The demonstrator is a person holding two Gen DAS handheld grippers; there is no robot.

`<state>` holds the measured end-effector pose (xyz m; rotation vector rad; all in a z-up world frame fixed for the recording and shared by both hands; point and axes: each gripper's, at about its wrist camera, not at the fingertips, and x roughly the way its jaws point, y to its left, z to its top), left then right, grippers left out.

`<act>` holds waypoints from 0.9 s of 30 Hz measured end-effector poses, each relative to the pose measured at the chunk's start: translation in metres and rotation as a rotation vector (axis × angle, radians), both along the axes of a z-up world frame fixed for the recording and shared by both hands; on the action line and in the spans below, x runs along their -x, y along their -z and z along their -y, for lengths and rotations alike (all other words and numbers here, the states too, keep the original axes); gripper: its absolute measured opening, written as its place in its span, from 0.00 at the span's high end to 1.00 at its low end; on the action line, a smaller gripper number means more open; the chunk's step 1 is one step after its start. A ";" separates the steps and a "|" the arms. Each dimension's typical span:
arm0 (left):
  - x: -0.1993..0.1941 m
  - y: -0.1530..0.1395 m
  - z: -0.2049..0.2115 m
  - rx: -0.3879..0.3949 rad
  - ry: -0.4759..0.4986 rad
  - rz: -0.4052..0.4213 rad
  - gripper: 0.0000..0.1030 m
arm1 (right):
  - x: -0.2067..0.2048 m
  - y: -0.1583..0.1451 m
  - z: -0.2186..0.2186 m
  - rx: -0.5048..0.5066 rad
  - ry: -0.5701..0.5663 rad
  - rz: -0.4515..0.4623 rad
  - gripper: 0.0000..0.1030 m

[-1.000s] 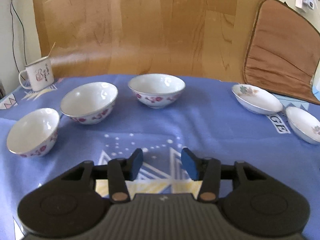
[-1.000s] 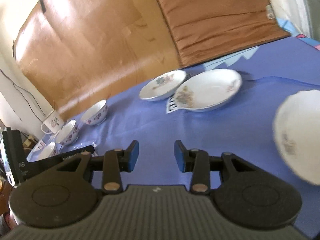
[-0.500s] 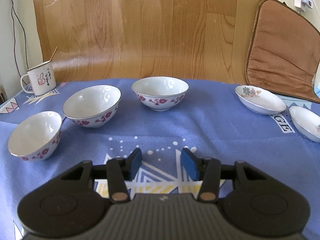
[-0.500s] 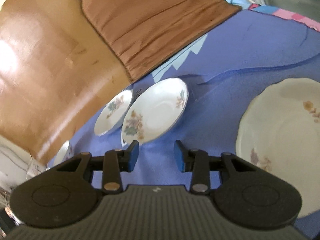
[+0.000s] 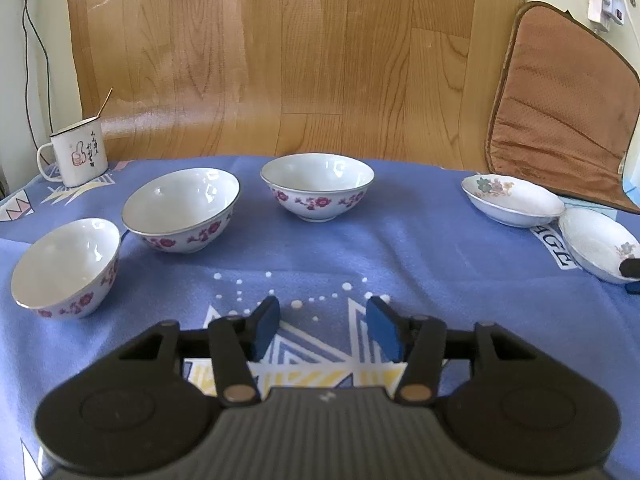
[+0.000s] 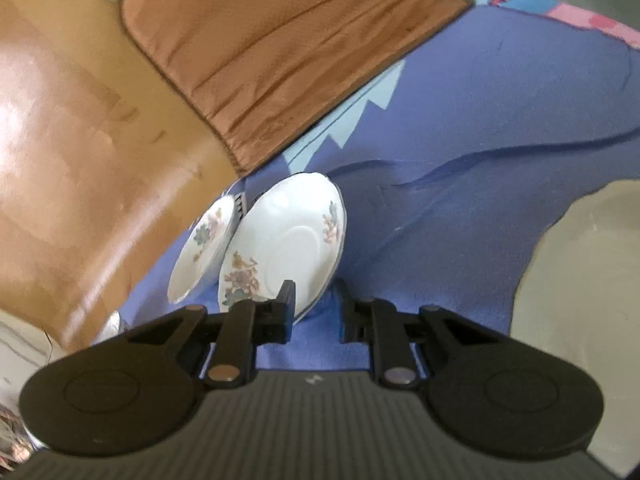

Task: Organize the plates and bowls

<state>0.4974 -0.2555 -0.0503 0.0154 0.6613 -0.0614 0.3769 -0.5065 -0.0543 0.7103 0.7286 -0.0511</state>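
The right gripper, jaws apart, has closed in on the floral plate below the brown cushion, straddling its rim; a grasp looks imminent. The left gripper hovers open before three bowls.

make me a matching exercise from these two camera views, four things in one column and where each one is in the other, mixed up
Things:
1. enamel mug
2. brown cushion
3. right tongs
4. left tongs

Places:
A. at the rim of the nearer floral plate
B. open over the blue cloth, nothing between them
C. far left corner of the table
D. leaning against the wall, far right

Pairs: 1-C, 2-D, 3-A, 4-B
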 end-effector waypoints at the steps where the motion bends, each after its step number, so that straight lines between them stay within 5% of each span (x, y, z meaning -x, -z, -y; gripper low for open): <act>1: 0.002 0.000 -0.003 0.001 0.002 0.001 0.52 | 0.003 0.000 -0.002 0.003 -0.010 0.003 0.79; 10: -0.037 0.022 0.027 0.014 -0.011 0.016 0.51 | 0.053 -0.006 -0.046 -0.061 -0.212 0.014 0.81; 22: 0.076 -0.020 -0.094 0.184 -0.068 -0.039 0.57 | 0.077 -0.005 -0.150 -0.025 -0.564 -0.004 0.78; 27: 0.110 -0.039 -0.107 0.147 -0.031 -0.020 0.60 | 0.075 -0.011 -0.169 0.030 -0.612 0.025 0.72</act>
